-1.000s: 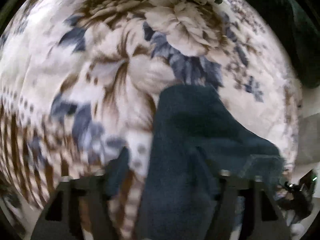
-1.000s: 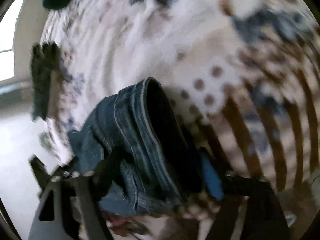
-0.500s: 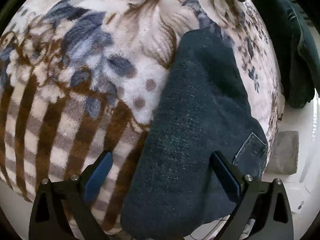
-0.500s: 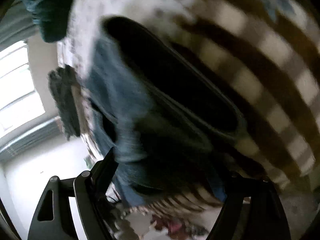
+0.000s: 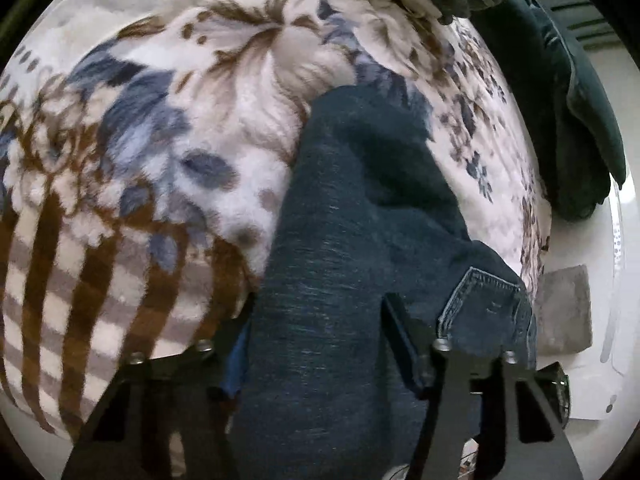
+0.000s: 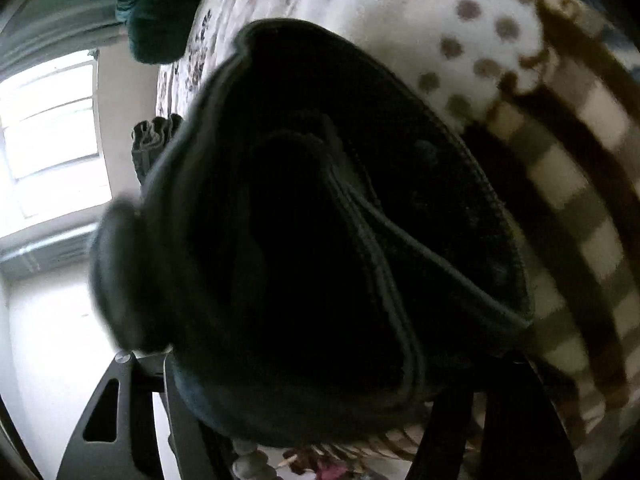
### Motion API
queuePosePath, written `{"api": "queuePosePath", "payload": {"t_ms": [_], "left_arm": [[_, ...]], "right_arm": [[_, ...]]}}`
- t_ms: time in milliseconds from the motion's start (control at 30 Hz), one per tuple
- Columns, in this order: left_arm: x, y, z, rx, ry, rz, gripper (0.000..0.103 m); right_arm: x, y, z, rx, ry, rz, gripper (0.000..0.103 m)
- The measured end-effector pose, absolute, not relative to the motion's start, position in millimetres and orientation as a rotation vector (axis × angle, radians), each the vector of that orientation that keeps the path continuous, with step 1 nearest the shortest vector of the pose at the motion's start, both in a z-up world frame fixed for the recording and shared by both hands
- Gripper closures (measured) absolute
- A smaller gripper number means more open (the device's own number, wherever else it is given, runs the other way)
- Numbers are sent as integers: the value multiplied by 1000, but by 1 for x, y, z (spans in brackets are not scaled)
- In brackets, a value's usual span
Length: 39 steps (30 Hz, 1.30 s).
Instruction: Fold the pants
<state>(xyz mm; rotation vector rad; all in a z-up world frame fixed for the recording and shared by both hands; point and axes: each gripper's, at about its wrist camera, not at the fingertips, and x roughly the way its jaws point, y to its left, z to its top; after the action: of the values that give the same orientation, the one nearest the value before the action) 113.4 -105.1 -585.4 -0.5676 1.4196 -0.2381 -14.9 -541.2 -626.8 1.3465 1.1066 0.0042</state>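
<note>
- The left gripper (image 5: 316,340) points low across the bed, its jaws narrowed onto a thick fold of the jeans (image 5: 352,248), denim bunched up between the two black fingers.
- The right gripper (image 6: 304,392) sits tight against the same jeans (image 6: 320,220); dark cloth fills nearly its whole view and drapes over the finger frames.
- How the right jaws stand cannot be told: the fingertips are buried under fabric, only the lower frames peeking out at the bottom.
- The jeans lie on the blanket (image 5: 168,128) near the bed's edge, running from the left gripper up toward the middle of the bed.
- In the left view a back pocket (image 5: 484,304) with pale stitching shows at the right side of the denim.
- The denim is dark blue, coarse-woven; in the right view it reads almost black, with thick seams curving across it.
- The blanket is plush fleece, cream with blue and brown flowers, dots and brown stripes.
- A dark green garment (image 5: 560,100) lies at the bed's far corner; its shape is cut off at the frame.
</note>
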Motion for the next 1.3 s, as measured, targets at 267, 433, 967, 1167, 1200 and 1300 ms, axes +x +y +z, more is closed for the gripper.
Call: {"api": "queuePosePath", "payload": {"t_ms": [267, 433, 967, 1167, 1200, 1300], "left_arm": [[103, -98, -545, -586, 1370, -230, 72], [104, -95, -520, -603, 1384, -197, 73], [171, -85, -411, -590, 1234, -254, 77], [285, -62, -372, -567, 1119, -294, 77], [310, -56, -367, -552, 1099, -299, 77], [371, -38, -363, -520, 1068, -304, 77]], "right_arm": [[-15, -523, -604, 1262, 1140, -53, 57], [-8, -513, -565, 1212, 1129, -26, 61], [60, -526, -462, 1154, 1065, 104, 63], [154, -485, -420, 1130, 941, 139, 63], [164, -478, -413, 1131, 925, 141, 63], [234, -449, -411, 1146, 878, 149, 63]]}}
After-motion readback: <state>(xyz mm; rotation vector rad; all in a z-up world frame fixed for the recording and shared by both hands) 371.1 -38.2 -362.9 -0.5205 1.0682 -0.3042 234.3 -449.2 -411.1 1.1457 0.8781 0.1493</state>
